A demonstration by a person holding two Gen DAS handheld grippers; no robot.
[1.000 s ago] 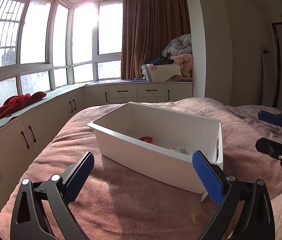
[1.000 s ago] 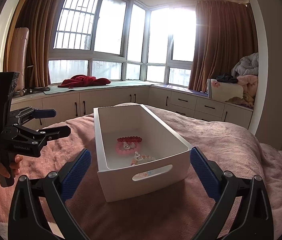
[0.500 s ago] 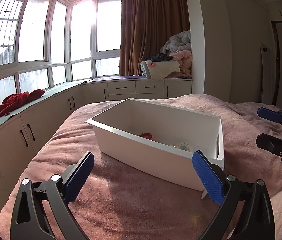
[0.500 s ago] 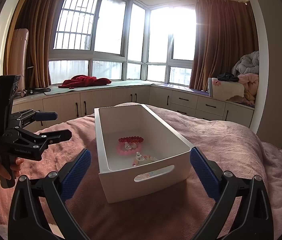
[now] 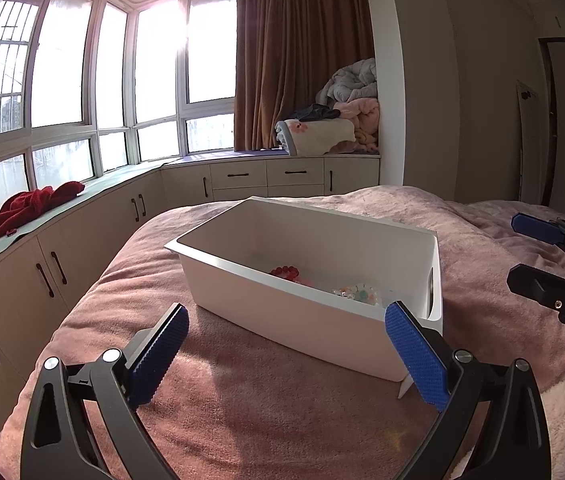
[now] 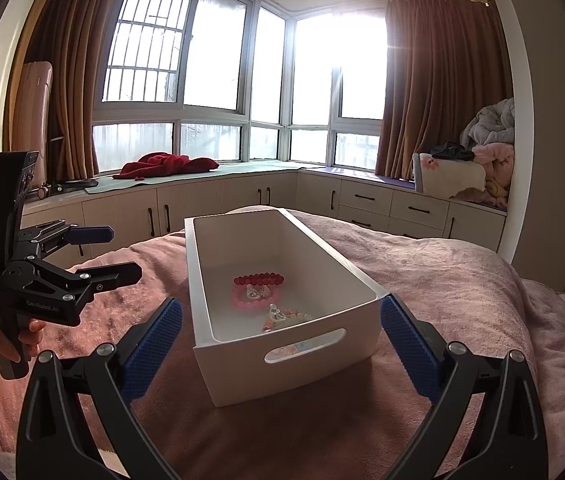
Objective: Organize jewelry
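Observation:
A white plastic bin (image 6: 354, 280) stands on the pink bedspread; it also shows in the left wrist view (image 5: 282, 312). Inside lie a red bead bracelet (image 6: 258, 279), a pink bead bracelet (image 6: 238, 300) and some pale trinkets (image 6: 278, 316); the red beads (image 5: 284, 271) and pale pieces (image 5: 358, 292) show over the bin's wall. My left gripper (image 5: 286, 344) is open and empty, left of the bin; it shows in the right wrist view (image 6: 122, 252). My right gripper (image 6: 280, 332) is open and empty before the bin's handle end, and shows in the left wrist view (image 5: 522, 248).
The bin sits on a bed with a pink blanket (image 6: 442, 280). Cream cabinets (image 6: 362, 200) run under the windows. A red cloth (image 6: 166, 164) lies on the sill, folded bedding (image 5: 334, 128) is piled at the corner. Brown curtains (image 5: 302, 60) hang behind.
Both grippers stay open and empty. The left wrist view has shifted slightly, so the bin sits a little lower and further off; the left gripper drifted slightly in the right wrist view.

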